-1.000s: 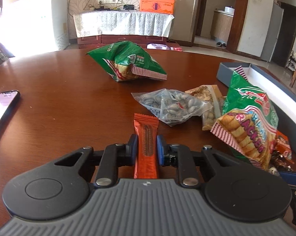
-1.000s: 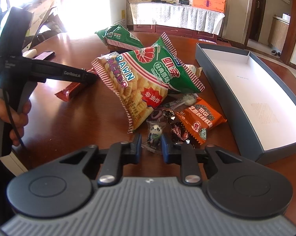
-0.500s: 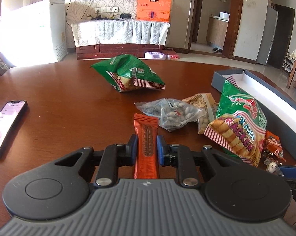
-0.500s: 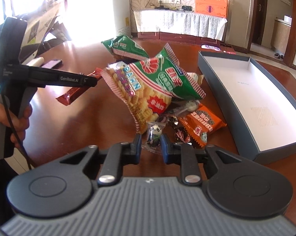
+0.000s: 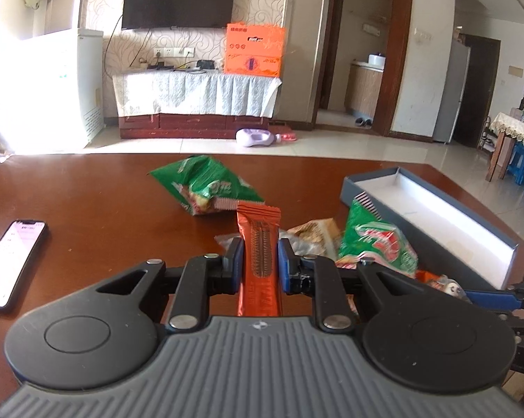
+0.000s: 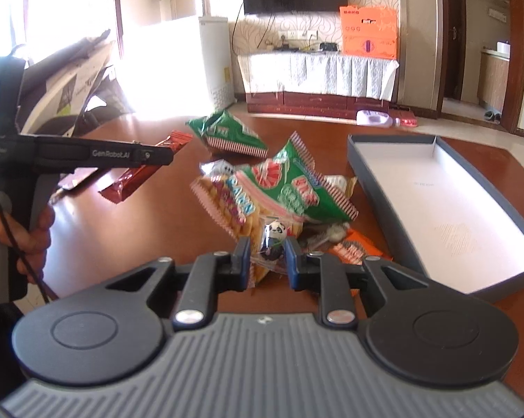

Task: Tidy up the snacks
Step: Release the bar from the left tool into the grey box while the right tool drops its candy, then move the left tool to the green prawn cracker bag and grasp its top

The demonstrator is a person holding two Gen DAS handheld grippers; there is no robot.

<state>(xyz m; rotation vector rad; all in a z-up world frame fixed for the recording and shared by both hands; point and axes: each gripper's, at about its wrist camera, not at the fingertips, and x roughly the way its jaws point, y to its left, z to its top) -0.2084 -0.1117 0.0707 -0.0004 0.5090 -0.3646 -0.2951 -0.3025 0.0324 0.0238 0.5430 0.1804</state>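
Orange and shiny, the snack bar (image 5: 260, 254) sits between the blue pads of the left gripper (image 5: 260, 261). The pads press on both its sides, so the bar is held tight, and in the right wrist view it hangs in the air above the brown table (image 5: 98, 209). A hand (image 6: 25, 240) holds that gripper's handle at the left edge of the right wrist view.

The right gripper (image 6: 268, 261) is squeezed on a small clear packet with a panda on it (image 6: 275, 240). The packet is up off the table, just in front of the big pile.

In the pile, a green and red cracker bag (image 6: 279, 191) lies on top. Under it, near the right gripper, is an orange packet (image 6: 357, 249). Another green bag (image 5: 206, 188) lies alone, farther away on the table.

To the right of the pile is a long grey box (image 6: 373, 188) with a white inside. It is open. No snack can be seen in it.

Far to the left, a phone (image 5: 13, 261) lies flat on the table with its screen lit.
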